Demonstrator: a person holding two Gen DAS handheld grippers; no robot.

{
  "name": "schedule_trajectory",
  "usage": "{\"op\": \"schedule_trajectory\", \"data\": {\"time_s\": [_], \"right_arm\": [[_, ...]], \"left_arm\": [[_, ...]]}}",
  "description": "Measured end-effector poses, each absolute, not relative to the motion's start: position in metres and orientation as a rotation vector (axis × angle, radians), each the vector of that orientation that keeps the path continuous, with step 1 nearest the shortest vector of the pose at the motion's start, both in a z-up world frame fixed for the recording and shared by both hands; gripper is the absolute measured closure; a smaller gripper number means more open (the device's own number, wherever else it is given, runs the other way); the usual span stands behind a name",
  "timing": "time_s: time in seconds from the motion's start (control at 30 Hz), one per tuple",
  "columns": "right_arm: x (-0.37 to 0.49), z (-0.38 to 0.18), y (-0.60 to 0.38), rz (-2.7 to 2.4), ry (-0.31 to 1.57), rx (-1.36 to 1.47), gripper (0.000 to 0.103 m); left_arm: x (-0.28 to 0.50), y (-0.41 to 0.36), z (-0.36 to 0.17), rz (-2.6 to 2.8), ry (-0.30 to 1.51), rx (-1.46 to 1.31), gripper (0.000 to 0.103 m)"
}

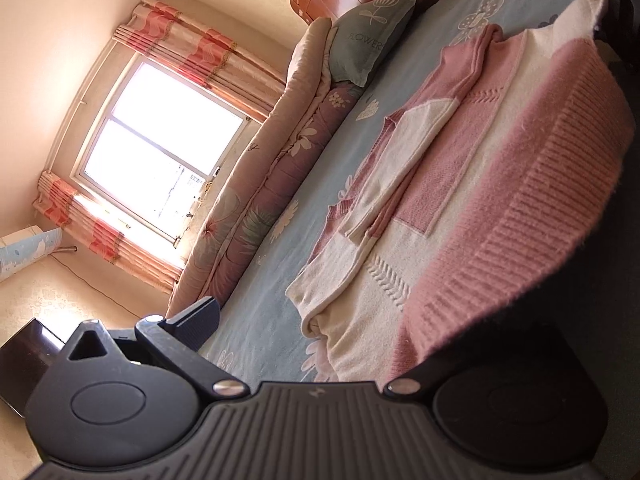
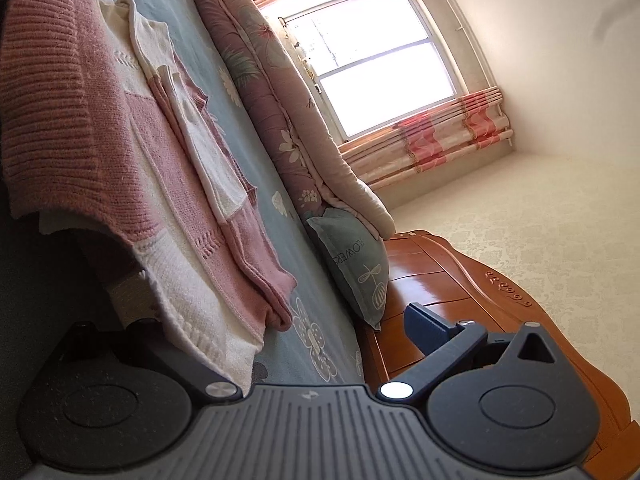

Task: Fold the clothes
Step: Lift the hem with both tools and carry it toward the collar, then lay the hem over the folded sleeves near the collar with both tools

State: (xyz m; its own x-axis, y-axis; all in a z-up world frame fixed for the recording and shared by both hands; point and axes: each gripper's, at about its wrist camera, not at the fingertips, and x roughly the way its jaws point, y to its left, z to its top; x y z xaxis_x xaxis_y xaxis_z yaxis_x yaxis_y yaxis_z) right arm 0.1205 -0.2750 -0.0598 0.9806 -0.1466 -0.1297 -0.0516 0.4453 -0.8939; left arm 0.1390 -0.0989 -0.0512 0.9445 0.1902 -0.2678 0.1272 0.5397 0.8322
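The bed (image 1: 404, 80), under a blue flower-print sheet, carries a pink-and-cream knit sweater (image 1: 460, 184) spread flat, sleeves folded in. At the sweater's ten o'clock in the left view, a rolled floral quilt (image 1: 276, 184) and grey-green pillow (image 1: 368, 44) lie.

The sweater (image 1: 500, 184) was fuzzy ribbed knit, pink and cream. Under it the bed sheet (image 1: 272, 320) looked smooth, matt cloth. Beyond the sheet, the headboard (image 2: 448, 280) was glossy varnished wood. The left gripper (image 1: 320, 344) was matt black plastic with shiny metal pins.
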Motion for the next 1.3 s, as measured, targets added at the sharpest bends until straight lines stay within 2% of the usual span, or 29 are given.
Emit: {"op": "schedule_trajectory", "data": {"time_s": [0.9,1.3], "right_arm": [[0.289,-0.034,-0.265,-0.078,0.138,-1.141,0.000],[0.361,-0.061,-0.256,0.038,0.244,-1.158,0.000]], "left_arm": [[0.298,-0.091,-0.028,0.104,0.310,0.938,0.000],[0.366,-0.077,-0.071,0.083,0.479,0.886,0.000]]}}
